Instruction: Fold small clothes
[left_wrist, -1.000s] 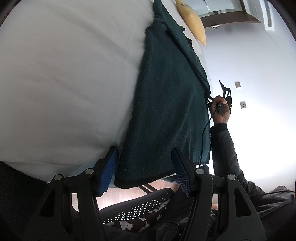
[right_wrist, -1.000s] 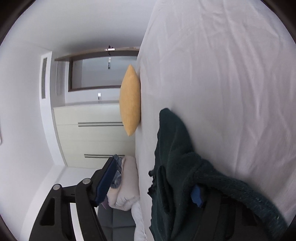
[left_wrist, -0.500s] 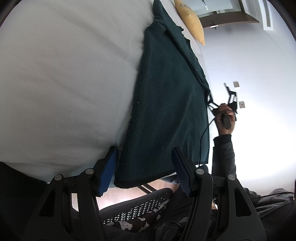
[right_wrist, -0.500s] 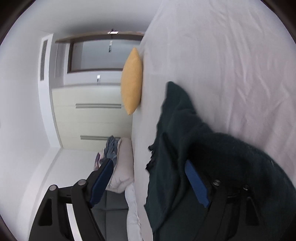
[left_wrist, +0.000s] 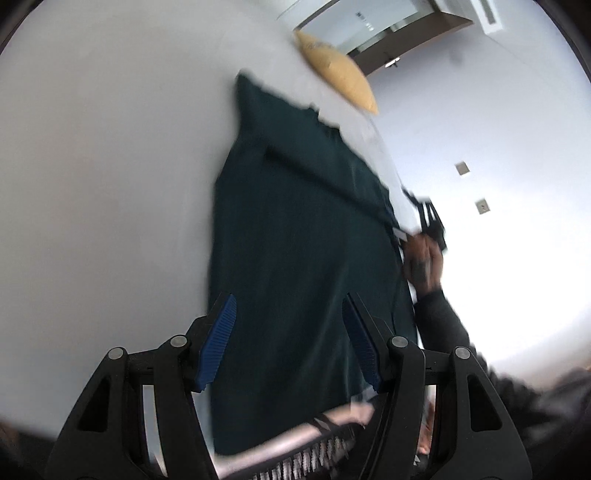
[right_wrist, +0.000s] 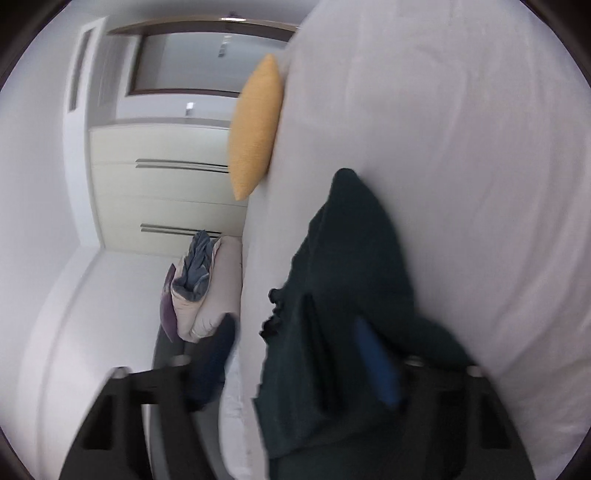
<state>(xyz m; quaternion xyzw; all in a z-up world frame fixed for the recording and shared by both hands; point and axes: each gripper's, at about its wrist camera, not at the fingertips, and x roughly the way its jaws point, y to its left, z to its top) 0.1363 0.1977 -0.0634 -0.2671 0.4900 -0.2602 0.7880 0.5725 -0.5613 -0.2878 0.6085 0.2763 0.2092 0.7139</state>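
Note:
A dark green garment (left_wrist: 303, 229) lies spread along the edge of a white bed (left_wrist: 110, 166). My left gripper (left_wrist: 291, 332) hovers over its near end, open, with nothing pinched between its blue pads (left_wrist: 221, 343). A hand (left_wrist: 423, 262) holds my right gripper (left_wrist: 430, 218) at the garment's far side edge. In the right wrist view the garment (right_wrist: 351, 277) bunches up between the fingers of my right gripper (right_wrist: 295, 332) and drapes over the right blue pad (right_wrist: 376, 365). Its jaws are closing, and the blurred left finger stands clear of the cloth.
A yellow pillow (left_wrist: 340, 74) (right_wrist: 255, 125) rests at the bed's far end. Beyond the bed edge (right_wrist: 258, 229) are a cream wardrobe (right_wrist: 159, 184) and a pile of bedding and clothes (right_wrist: 201, 284). A dark sleeve (left_wrist: 439, 325) and a chair back (left_wrist: 314, 458) are close in front.
My left gripper has risen and moved forward over the garment, now well past its near hem. The right gripper has rolled; its jaws widened, then narrowed again around the bunched cloth.

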